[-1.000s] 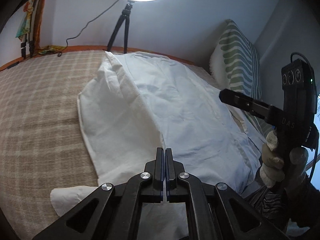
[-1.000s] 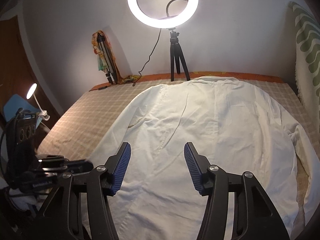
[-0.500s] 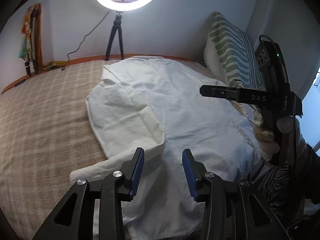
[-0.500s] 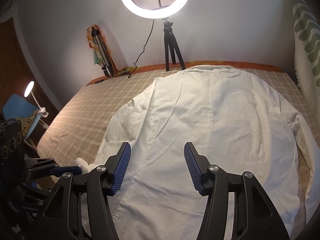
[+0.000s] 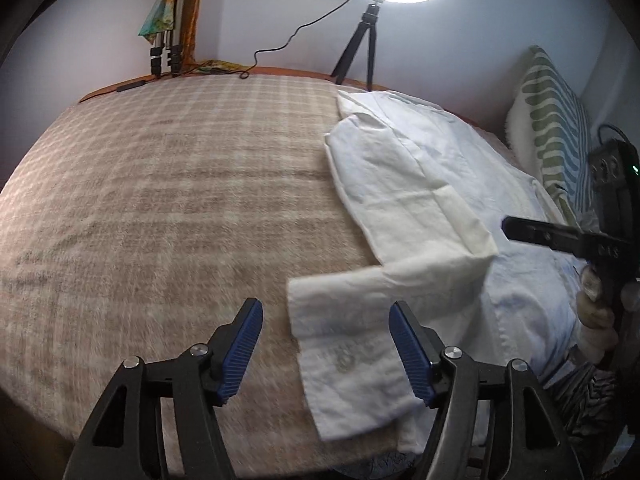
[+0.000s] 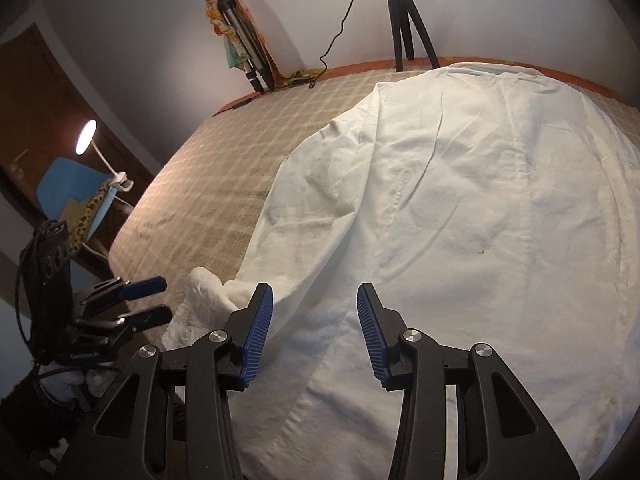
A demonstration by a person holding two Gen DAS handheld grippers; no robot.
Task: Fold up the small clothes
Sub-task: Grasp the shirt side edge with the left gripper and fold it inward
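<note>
Left gripper (image 5: 322, 344) now spread, sleeve (image 5: 360, 320) released, right gripper (image 6: 316, 332) still open

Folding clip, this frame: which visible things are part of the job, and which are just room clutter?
Part of the job:
white shirt, spread on the bed
its sleeve cuff, lying out on the blanket
left claw, open
right claw, open

Just lying about:
ring light tripod
striped pillow
desk lamp
folded tripod in the corner

Matte black two-finger left tool (image 5: 326, 344) and matching right tool (image 6: 316, 330), ribbed blue finger pads (image 5: 243, 346), silver round screws (image 5: 451, 352), white "DAS" lettering, black cable, light knit-gloved hand (image 5: 598, 304), zebra-striped sleeve (image 5: 586, 394).
</note>
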